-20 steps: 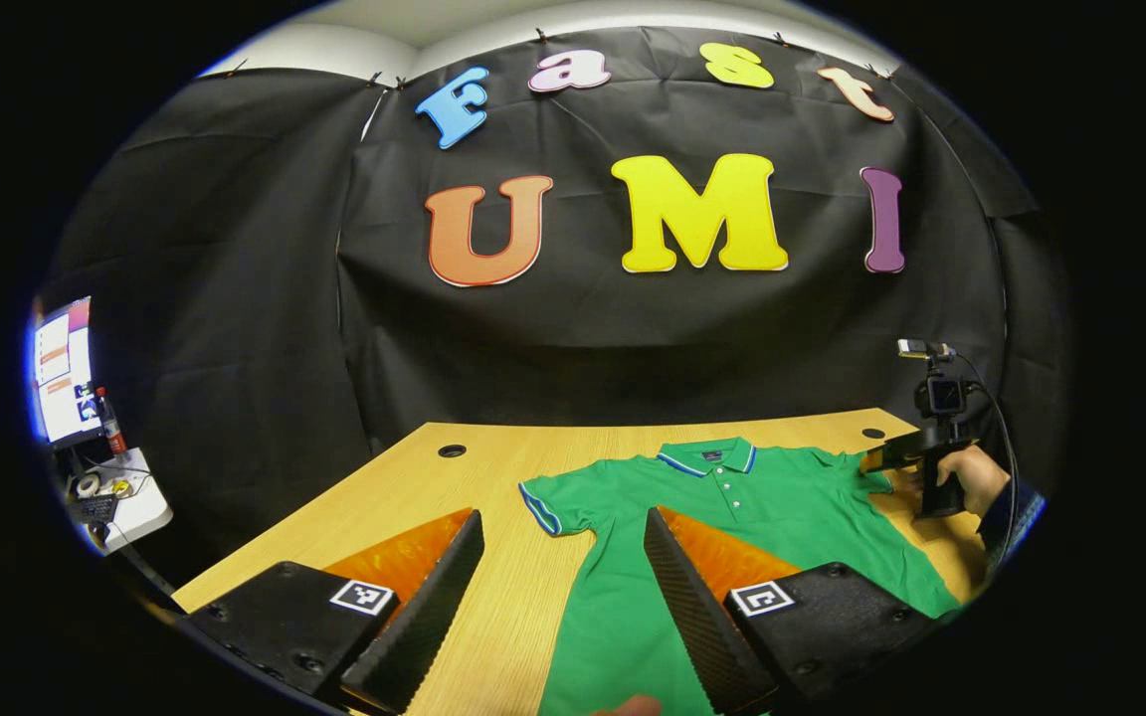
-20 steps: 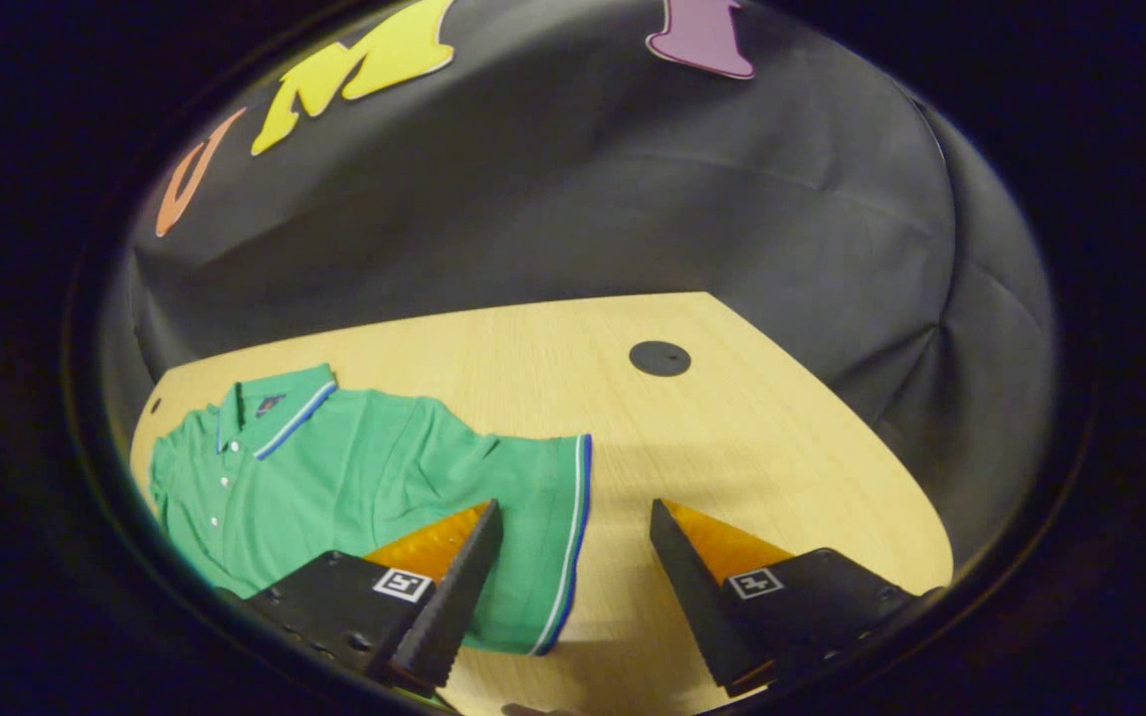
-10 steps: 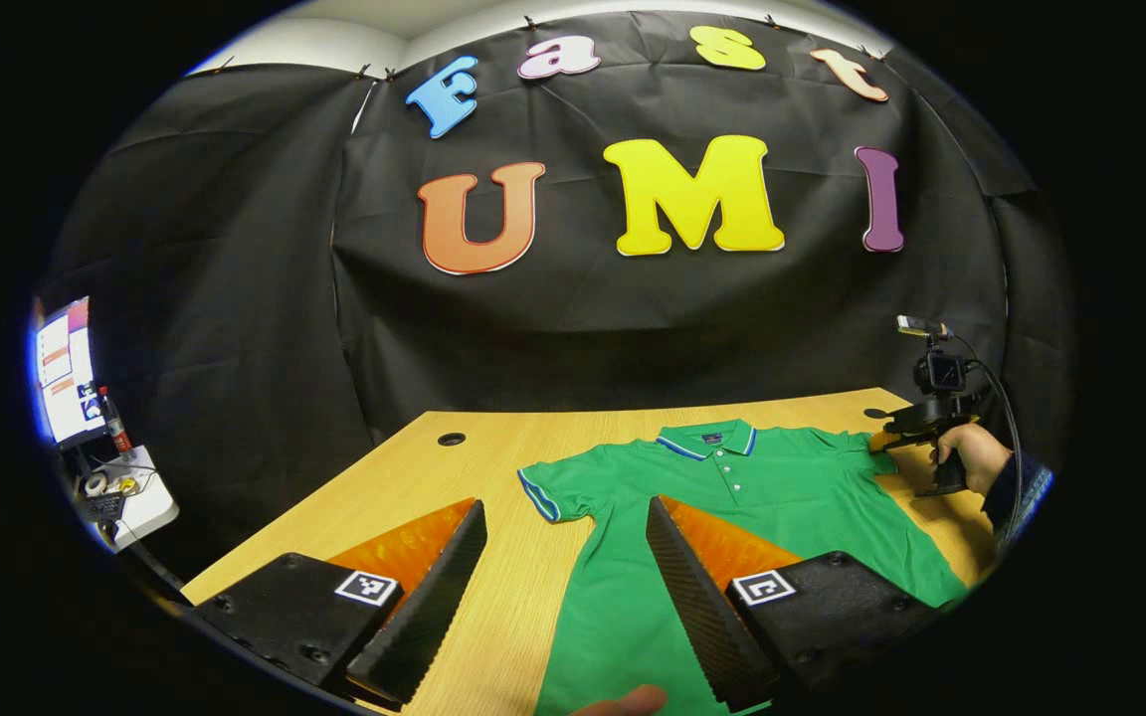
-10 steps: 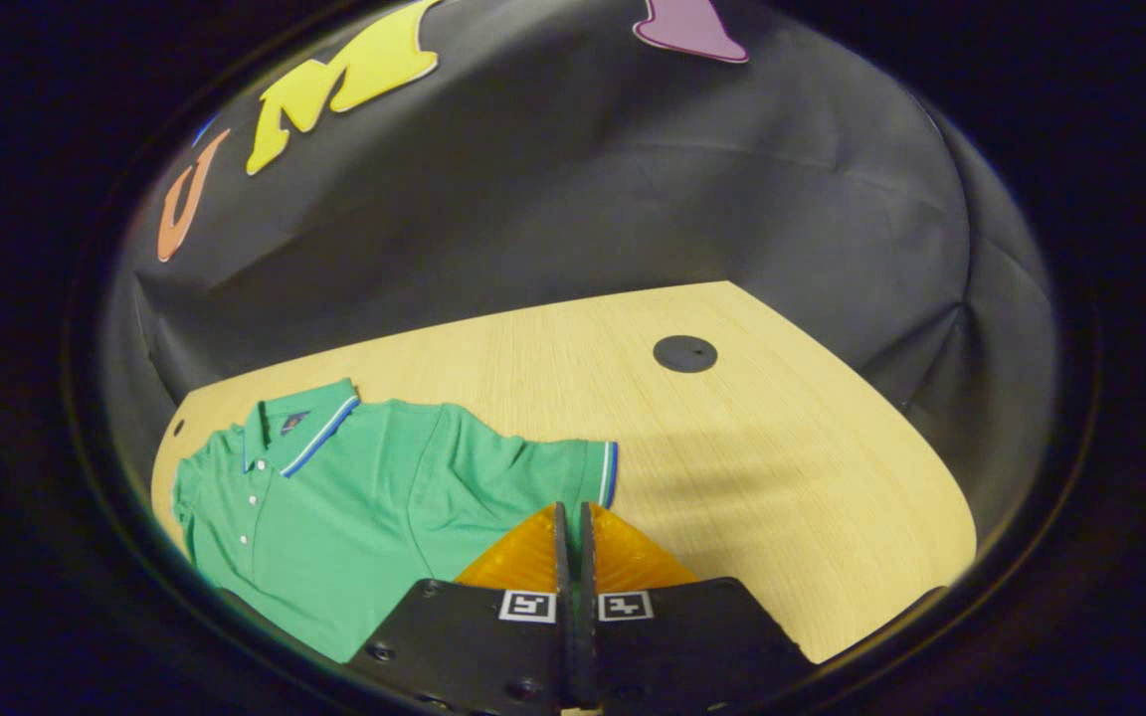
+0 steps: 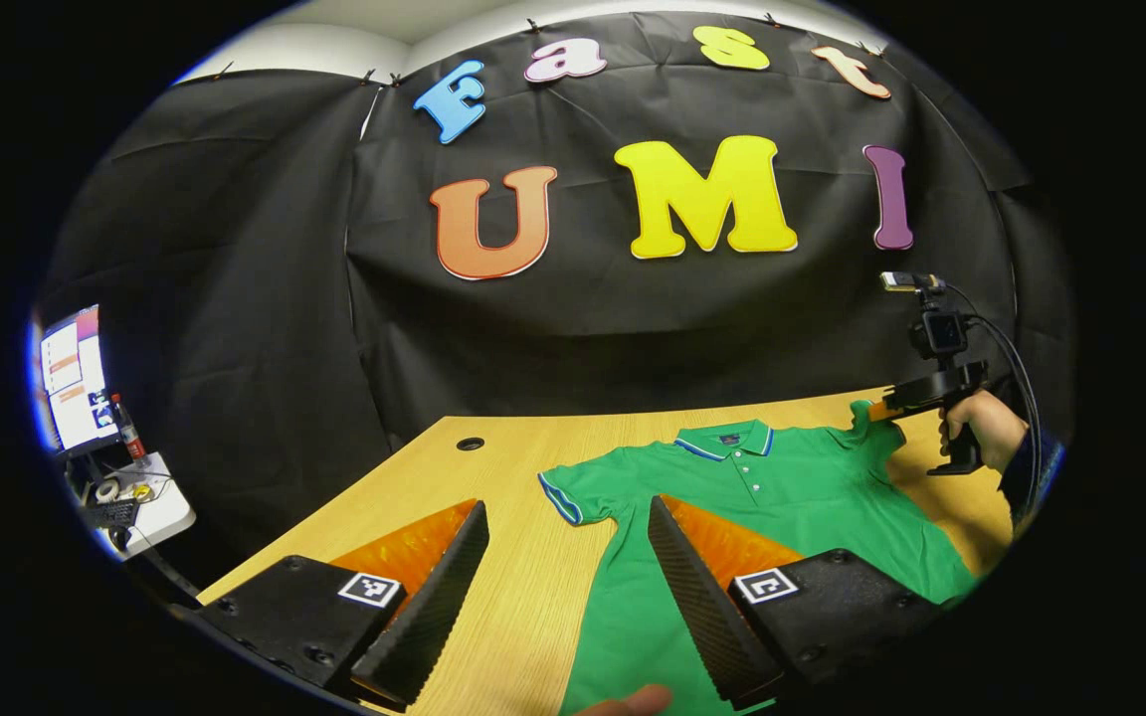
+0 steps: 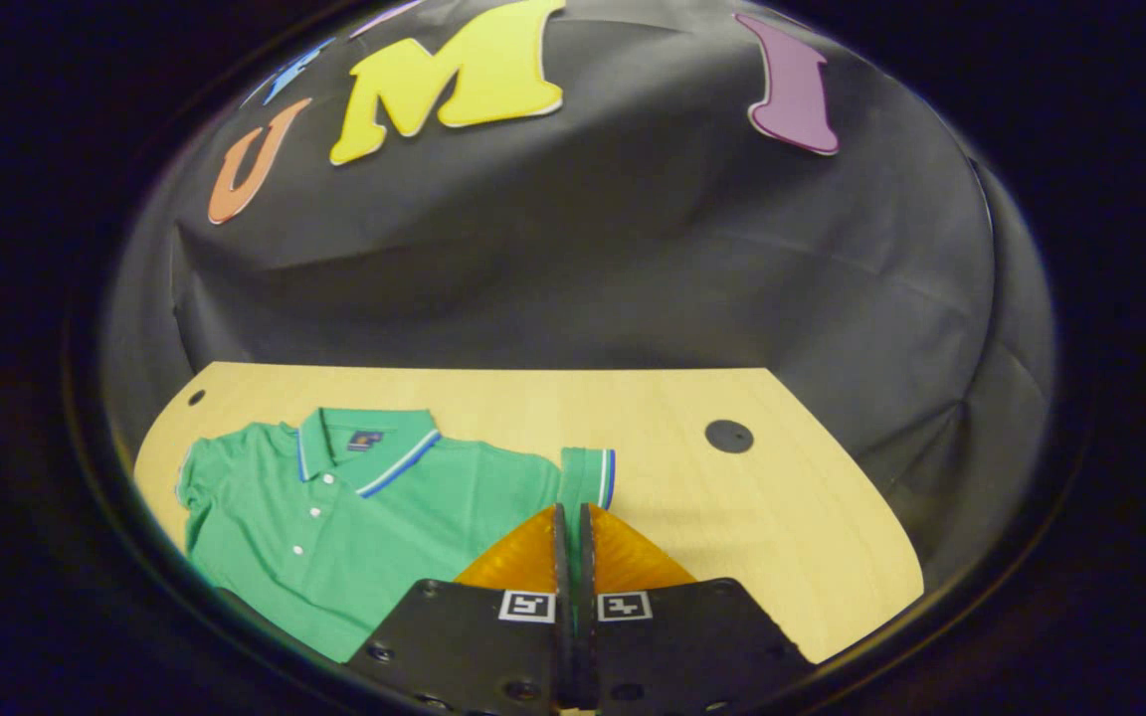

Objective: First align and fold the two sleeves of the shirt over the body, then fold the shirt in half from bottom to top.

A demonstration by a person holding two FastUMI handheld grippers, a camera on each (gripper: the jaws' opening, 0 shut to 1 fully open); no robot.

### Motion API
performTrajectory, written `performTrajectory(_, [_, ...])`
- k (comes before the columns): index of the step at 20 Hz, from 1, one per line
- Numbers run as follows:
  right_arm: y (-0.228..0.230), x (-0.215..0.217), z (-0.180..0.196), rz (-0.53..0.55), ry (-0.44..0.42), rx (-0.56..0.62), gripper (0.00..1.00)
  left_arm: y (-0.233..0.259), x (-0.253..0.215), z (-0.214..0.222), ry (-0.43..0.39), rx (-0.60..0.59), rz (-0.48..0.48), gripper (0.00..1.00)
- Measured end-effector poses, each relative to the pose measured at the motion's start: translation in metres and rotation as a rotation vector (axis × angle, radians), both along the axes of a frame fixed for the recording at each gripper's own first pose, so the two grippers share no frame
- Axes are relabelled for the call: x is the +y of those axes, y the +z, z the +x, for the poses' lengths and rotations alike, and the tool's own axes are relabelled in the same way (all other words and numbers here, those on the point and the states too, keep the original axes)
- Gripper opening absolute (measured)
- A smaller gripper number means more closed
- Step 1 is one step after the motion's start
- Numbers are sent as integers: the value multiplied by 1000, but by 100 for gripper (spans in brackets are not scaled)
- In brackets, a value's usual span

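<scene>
A green polo shirt [image 5: 772,497] with blue-and-white trim lies face up on the wooden table [image 5: 493,557], collar toward the wall. My left gripper [image 5: 565,507] hovers open over the table's near side; one finger is above bare wood, the other above the shirt's body, and the near sleeve [image 5: 573,489] lies flat ahead between them. In the right gripper view my right gripper [image 6: 570,509] is shut on the other sleeve [image 6: 588,475], whose trimmed cuff stands up off the table [image 6: 782,537]. The left gripper view shows that right gripper [image 5: 893,406] and the hand [image 5: 976,428] holding it, with the sleeve raised.
A lit monitor [image 5: 71,376] and a small white stand [image 5: 140,497] with clutter sit off the table's left. Round cable holes [image 5: 470,444] [image 6: 729,436] mark the table's far corners. A fingertip [image 5: 633,701] shows at the bottom edge. The black cloth wall stands right behind the table.
My right gripper went from open astride the sleeve's cuff to shut on it, then lifted the sleeve off the table. The left gripper stayed open, almost in place.
</scene>
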State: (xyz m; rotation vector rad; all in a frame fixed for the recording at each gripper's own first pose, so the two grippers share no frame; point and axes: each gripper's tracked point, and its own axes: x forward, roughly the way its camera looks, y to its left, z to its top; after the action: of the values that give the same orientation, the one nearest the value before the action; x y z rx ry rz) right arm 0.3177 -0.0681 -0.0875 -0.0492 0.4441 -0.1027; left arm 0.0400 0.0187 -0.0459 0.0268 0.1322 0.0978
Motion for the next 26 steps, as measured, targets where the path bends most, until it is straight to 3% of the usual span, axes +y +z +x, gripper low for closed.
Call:
performTrajectory(7, [-16, 80, 5, 55, 85, 48, 2, 1, -1, 1, 5, -3, 3, 100])
performTrajectory(10, [-8, 98, 1, 107, 146, 17, 18, 1, -4, 1, 2, -2, 3, 100])
performTrajectory(12, [1, 100, -6, 108, 163, -9, 31, 0, -9, 2, -8, 2, -4, 100])
performTrajectory(15, [23, 99, -31, 96, 189, -66, 98, -3, -12, 3, -7, 8, -5, 100])
performTrajectory(23, [69, 73, -129, 50, 211, -237, 95, -3, -25, 8, -17, 4, 3, 100])
performTrajectory(26, [75, 63, -177, 30, 231, -298, 96, -1, -14, 8, 36, 4, 4, 100])
